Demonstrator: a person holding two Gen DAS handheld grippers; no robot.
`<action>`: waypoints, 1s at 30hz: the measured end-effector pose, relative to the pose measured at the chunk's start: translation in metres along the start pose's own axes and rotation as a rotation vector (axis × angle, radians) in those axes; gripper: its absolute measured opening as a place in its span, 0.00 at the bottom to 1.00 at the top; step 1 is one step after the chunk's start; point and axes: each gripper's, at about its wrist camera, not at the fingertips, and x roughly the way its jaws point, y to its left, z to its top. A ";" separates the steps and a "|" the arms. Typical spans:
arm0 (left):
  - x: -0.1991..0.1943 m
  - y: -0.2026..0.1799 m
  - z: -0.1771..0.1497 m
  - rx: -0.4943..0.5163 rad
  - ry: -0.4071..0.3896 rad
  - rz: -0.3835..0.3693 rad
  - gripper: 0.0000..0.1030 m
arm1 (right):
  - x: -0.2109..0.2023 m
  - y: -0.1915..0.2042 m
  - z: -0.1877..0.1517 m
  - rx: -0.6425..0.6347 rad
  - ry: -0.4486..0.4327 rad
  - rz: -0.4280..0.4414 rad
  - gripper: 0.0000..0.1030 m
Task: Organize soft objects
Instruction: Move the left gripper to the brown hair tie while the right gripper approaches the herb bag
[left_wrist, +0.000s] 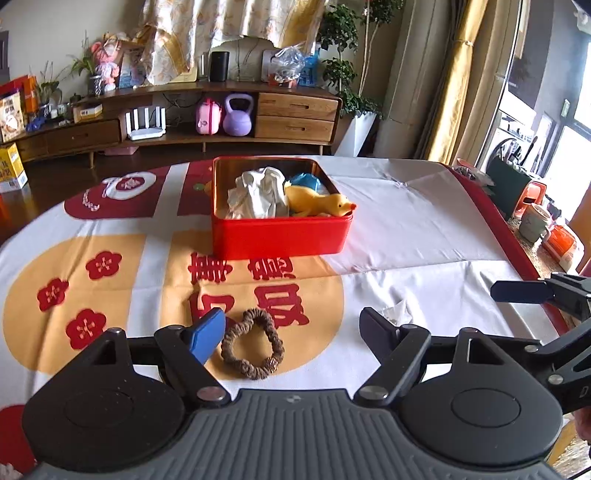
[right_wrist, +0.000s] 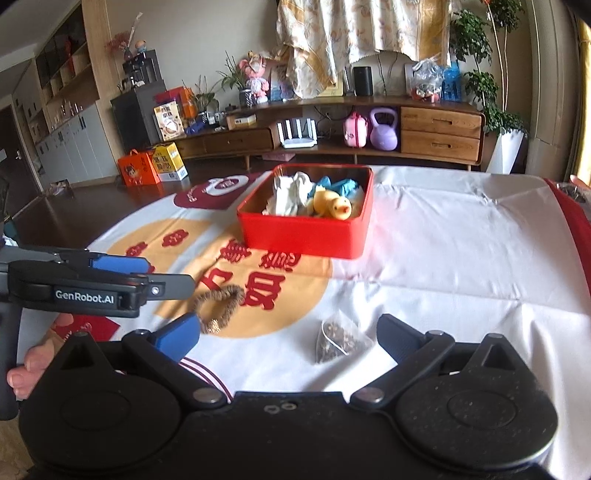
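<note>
Both grippers are hanging released, the left gripper (left_wrist: 291, 332) over the brown ruffled fabric scrunchie (left_wrist: 253, 344) and the right gripper (right_wrist: 288, 338) over the clear mesh sachet (right_wrist: 338, 338), presumably lining up pickups for the red metal tin (left_wrist: 280, 236).

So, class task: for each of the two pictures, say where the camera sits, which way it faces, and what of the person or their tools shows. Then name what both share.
Left wrist view: sits on the left gripper, facing across the table past the brown scrunchie to the red tin; the right gripper's fingertips poke in at right.
Right wrist view: sits on the right gripper, over a mesh sachet; the left gripper and a hand show at left.
Shared: tin, scrunchie, yellow duck, tablecloth.
</note>
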 end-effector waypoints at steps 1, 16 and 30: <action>0.002 0.001 -0.003 -0.009 0.001 0.005 0.78 | 0.002 -0.002 -0.002 0.005 0.004 -0.002 0.99; 0.046 0.013 -0.037 -0.027 0.047 0.079 0.78 | 0.047 -0.021 -0.018 0.030 0.080 -0.031 0.97; 0.078 0.011 -0.043 0.021 0.045 0.142 0.78 | 0.085 -0.030 -0.015 0.034 0.129 -0.040 0.83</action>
